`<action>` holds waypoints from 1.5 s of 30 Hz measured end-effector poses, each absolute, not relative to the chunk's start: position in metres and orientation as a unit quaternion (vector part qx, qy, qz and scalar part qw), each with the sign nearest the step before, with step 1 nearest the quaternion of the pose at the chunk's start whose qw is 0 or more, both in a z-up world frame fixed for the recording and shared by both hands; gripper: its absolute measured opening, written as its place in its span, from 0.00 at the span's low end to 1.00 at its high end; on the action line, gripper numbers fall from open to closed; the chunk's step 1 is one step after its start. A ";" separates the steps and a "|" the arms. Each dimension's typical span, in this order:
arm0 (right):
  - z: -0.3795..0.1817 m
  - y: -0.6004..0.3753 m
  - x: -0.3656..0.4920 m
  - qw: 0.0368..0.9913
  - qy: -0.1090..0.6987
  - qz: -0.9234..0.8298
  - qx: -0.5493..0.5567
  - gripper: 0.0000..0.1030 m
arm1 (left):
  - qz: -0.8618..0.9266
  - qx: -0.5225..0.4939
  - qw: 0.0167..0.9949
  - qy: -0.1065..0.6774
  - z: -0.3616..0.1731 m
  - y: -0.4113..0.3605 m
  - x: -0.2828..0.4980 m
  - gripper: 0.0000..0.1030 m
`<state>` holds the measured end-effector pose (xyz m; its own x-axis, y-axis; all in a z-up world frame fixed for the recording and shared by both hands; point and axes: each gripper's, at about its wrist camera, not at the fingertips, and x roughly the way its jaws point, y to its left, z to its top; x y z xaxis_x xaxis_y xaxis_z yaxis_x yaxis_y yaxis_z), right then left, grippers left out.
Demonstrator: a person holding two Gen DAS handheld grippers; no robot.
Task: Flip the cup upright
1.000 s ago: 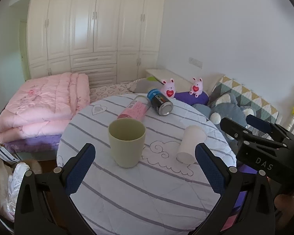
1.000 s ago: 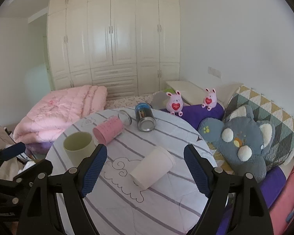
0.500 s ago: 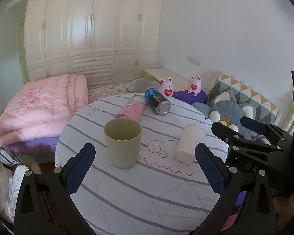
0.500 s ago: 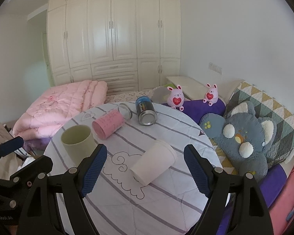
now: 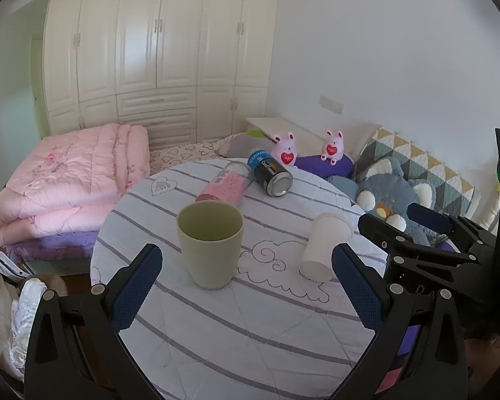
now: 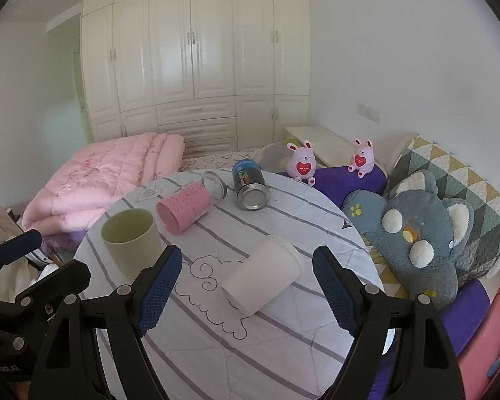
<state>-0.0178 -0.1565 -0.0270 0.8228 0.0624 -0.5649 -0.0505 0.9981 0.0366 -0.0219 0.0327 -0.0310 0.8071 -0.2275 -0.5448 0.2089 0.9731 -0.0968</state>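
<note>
A white paper cup (image 6: 262, 275) lies on its side on the round striped table (image 6: 283, 350), its base toward me; it also shows in the left wrist view (image 5: 325, 246). A pale green cup (image 5: 210, 236) stands upright on the table, also seen in the right wrist view (image 6: 130, 238). My right gripper (image 6: 246, 293) is open, its jaws either side of the white cup and short of it. My left gripper (image 5: 246, 288) is open and empty, just in front of the green cup. Each gripper shows in the other's view.
A pink-sleeved glass jar (image 6: 186, 208) and a blue can (image 6: 250, 185) lie on their sides at the table's far side. A bed with a folded pink quilt (image 5: 70, 180), grey plush pillow (image 6: 423, 230) and two pink bunny toys surrounds the table.
Both grippers have moved slightly forward over the table, so the cups look larger and nearer. Both stay open. No object on the table has moved.
</note>
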 end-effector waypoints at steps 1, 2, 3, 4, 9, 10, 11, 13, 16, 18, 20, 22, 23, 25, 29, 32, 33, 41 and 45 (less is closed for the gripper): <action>-0.027 -0.157 -0.018 0.955 0.296 0.030 0.009 0.80 | -0.116 -0.017 0.951 0.287 -0.031 0.033 -0.022 1.00; -0.027 -0.156 -0.017 0.955 0.296 0.031 0.009 0.80 | -0.116 -0.017 0.951 0.287 -0.031 0.033 -0.020 1.00; -0.028 -0.156 -0.016 0.955 0.296 0.031 0.008 0.80 | -0.117 -0.018 0.951 0.286 -0.031 0.033 -0.019 1.00; -0.028 -0.156 -0.016 0.955 0.296 0.032 0.007 0.80 | -0.118 -0.019 0.952 0.283 -0.031 0.034 -0.019 1.00; -0.030 -0.154 -0.014 0.954 0.299 0.033 0.007 0.80 | -0.127 -0.021 0.953 0.275 -0.031 0.033 -0.017 1.00; -0.030 -0.153 -0.014 0.953 0.300 0.032 0.006 0.80 | -0.128 -0.021 0.953 0.274 -0.031 0.033 -0.016 1.00; -0.031 -0.153 -0.013 0.953 0.300 0.032 0.005 0.80 | -0.129 -0.021 0.953 0.275 -0.031 0.033 -0.015 1.00; -0.031 -0.152 -0.012 0.953 0.302 0.033 0.005 0.80 | -0.131 -0.023 0.953 0.273 -0.032 0.033 -0.014 1.00; -0.032 -0.151 -0.009 0.952 0.304 0.033 0.003 0.80 | -0.135 -0.024 0.954 0.268 -0.032 0.034 -0.013 1.00; -0.033 -0.150 -0.007 0.952 0.305 0.034 0.002 0.80 | -0.135 -0.022 0.955 0.265 -0.032 0.034 -0.013 1.00; -0.034 -0.149 -0.005 0.951 0.307 0.035 0.001 0.80 | -0.135 -0.020 0.955 0.263 -0.032 0.035 -0.012 1.00; -0.036 -0.148 -0.003 0.950 0.309 0.037 0.000 0.80 | -0.137 -0.022 0.955 0.262 -0.033 0.036 -0.011 1.00; -0.036 -0.146 -0.002 0.950 0.311 0.037 -0.001 0.80 | -0.139 -0.023 0.955 0.261 -0.033 0.037 -0.011 1.00; -0.038 -0.145 0.000 0.949 0.313 0.038 -0.003 0.80 | -0.136 -0.023 0.956 0.261 -0.034 0.038 -0.011 1.00; -0.040 -0.142 0.003 0.948 0.317 0.040 -0.005 0.80 | -0.131 -0.026 0.955 0.264 -0.036 0.041 -0.007 1.00; -0.041 -0.140 0.005 0.947 0.318 0.039 -0.008 0.80 | -0.128 -0.029 0.955 0.267 -0.038 0.044 -0.005 1.00; -0.041 -0.140 0.006 0.947 0.319 0.040 -0.008 0.80 | -0.128 -0.031 0.954 0.270 -0.038 0.046 -0.004 1.00; -0.043 -0.136 0.009 0.945 0.324 0.040 -0.013 0.80 | -0.124 -0.032 0.954 0.269 -0.040 0.051 -0.003 1.00; -0.043 -0.133 0.010 0.945 0.325 0.042 -0.016 0.80 | -0.121 -0.027 0.956 0.267 -0.041 0.050 -0.003 1.00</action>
<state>0.0104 -0.1326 -0.0433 0.7853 0.0684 -0.6153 -0.0893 0.9960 -0.0033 -0.0030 0.0497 -0.0410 0.8277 -0.2456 -0.5045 0.2171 0.9693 -0.1155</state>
